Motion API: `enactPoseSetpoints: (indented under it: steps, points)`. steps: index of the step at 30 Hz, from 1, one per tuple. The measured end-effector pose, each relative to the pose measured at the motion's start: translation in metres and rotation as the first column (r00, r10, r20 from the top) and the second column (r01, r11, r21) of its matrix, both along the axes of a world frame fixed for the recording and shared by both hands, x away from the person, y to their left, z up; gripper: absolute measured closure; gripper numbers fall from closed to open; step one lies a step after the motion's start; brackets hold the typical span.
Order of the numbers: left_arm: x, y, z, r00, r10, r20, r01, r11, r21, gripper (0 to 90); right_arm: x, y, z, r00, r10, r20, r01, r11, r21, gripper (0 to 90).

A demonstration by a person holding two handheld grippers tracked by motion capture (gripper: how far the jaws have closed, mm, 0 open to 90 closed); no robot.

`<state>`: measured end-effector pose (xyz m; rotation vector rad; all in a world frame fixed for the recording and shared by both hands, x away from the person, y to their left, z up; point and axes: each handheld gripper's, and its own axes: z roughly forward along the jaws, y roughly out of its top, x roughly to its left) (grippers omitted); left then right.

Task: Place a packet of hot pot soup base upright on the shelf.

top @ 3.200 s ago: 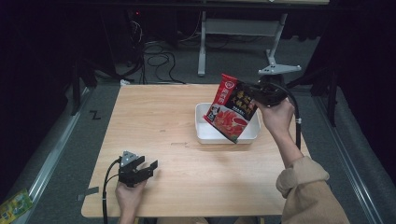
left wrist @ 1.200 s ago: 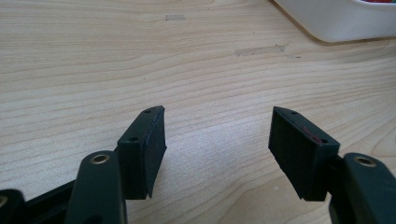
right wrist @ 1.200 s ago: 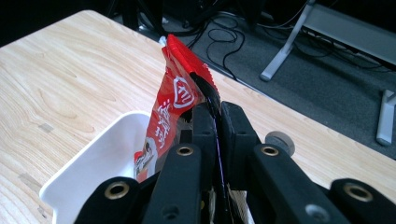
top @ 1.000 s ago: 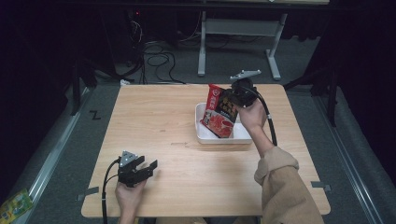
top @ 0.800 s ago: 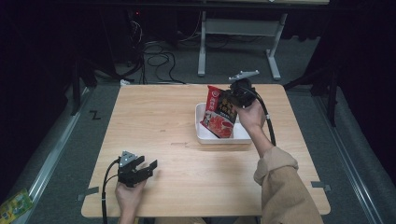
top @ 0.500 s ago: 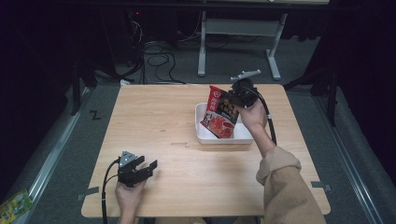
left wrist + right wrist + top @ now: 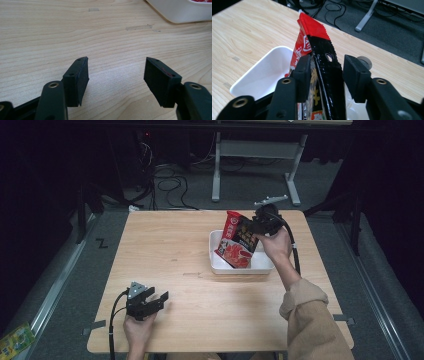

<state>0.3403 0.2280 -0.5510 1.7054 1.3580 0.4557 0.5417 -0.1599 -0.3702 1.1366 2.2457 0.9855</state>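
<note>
There is one snack bag (image 7: 239, 241), red and black with a shiny skin. It stands tilted in the one white tray (image 7: 217, 265), with its bottom end down inside the tray and its red top edge leaning up and over toward the far side of the table. In my right gripper view I see the bag (image 7: 322, 52) edge-on, rising up between my two black jaws. My right gripper (image 7: 261, 223) is up by the top of the bag, at the far right part of the tray. Its jaws have just been opening, and the bag is between them now. The left jaw is right against the bag, but there is a gap by the right jaw, so I have let the bag go. The tray (image 7: 259, 77) is on the one wooden table (image 7: 170, 240), toward the far right side. My left gripper (image 7: 147, 302) is well apart from all that, at the near left of the table, low over the wood. Its two jaws are spread wide, with bare wood between them. In my left gripper view I can see a corner of the white tray (image 7: 180, 12) far off at the top.
</note>
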Motion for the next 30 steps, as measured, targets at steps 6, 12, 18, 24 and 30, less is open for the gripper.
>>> enactPoseSetpoints:
  steps: [6, 12, 18, 24, 30]
  points:
    - [0.0, -0.001, 0.0, 1.0, -0.001, 0.001, 0.001, 1.0, 0.006, 37.1, -0.008, -0.009, 0.009, 0.9995, -0.001, 0.032, 0.0, 1.0, 0.029, 52.7]
    - [0.0, -0.002, 0.0, 1.0, 0.0, -0.002, 0.0, 0.9999, 0.012, 37.1, -0.018, -0.028, 0.019, 0.9977, -0.006, 0.067, 0.0, 0.996, 0.086, 50.7]
    - [0.0, -0.001, 0.0, 1.0, 0.0, -0.003, 0.0, 0.9999, 0.011, 37.3, -0.027, -0.044, 0.024, 0.9957, -0.012, 0.092, 0.0, 0.992, 0.128, 50.2]
    - [0.0, -0.001, 0.0, 1.0, 0.0, -0.002, 0.0, 0.9999, 0.011, 37.3, -0.036, -0.055, 0.026, 0.9932, -0.006, 0.116, -0.008, 0.992, 0.125, 50.1]
    - [0.0, -0.001, 0.0, 1.0, -0.001, -0.002, 0.001, 0.9999, 0.011, 37.3, -0.045, -0.068, 0.032, 0.9923, -0.008, 0.124, -0.012, 0.988, 0.157, 50.1]
